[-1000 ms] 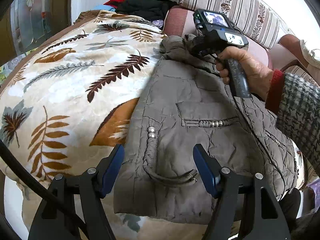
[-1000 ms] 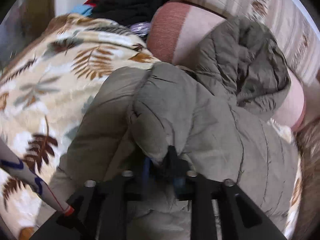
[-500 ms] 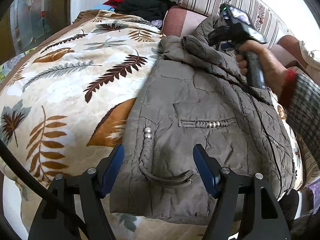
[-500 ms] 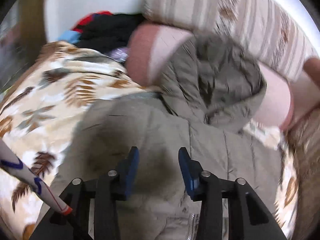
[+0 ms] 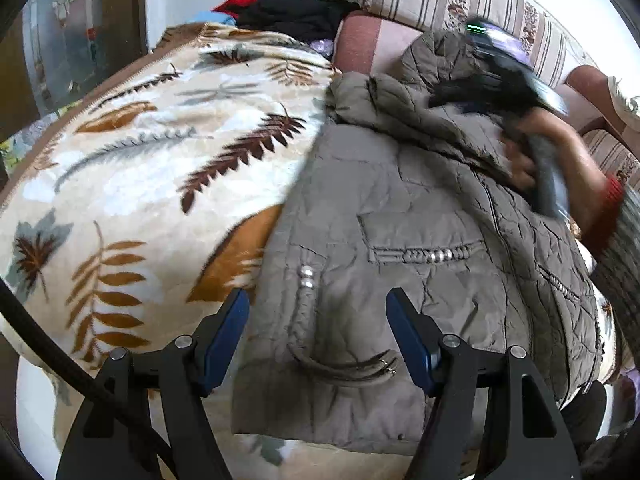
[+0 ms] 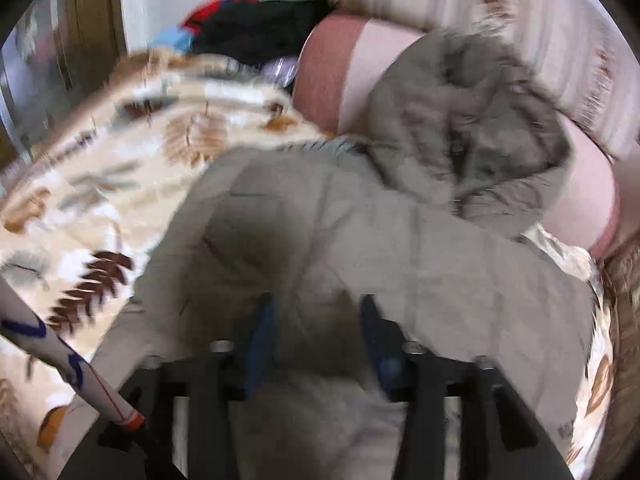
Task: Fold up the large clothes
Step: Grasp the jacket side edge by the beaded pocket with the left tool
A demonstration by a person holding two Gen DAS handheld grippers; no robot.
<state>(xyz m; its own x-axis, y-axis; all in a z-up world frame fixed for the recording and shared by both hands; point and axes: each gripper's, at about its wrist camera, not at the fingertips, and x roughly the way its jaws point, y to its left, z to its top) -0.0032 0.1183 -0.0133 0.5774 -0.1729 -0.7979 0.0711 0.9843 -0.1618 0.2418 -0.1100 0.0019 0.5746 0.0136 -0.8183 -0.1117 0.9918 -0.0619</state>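
Grey-brown padded jacket (image 5: 400, 216) lies flat on the leaf-print blanket (image 5: 132, 184), hood (image 6: 480, 128) up against the pink cushion (image 6: 340, 80); left gripper (image 5: 318, 332) hovers over the jacket's hem end, jaws spread, nothing btwn them but air above the cloth; right gripper (image 6: 320, 332) over the jacket's shoulder end nr the hood, jaws just been opening, now spread w/ cloth below, not pinched; pile of dark clothes (image 5: 296, 12) beyond the blanket.

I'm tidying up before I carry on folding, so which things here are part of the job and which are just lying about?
Part of the job:
- grey-brown quilted hooded jacket
- left gripper, open
- right gripper, jaws just opened, nothing gripped

Lying about:
- cream leaf-patterned blanket
- heap of black, red and blue clothes
- pink bolster cushion
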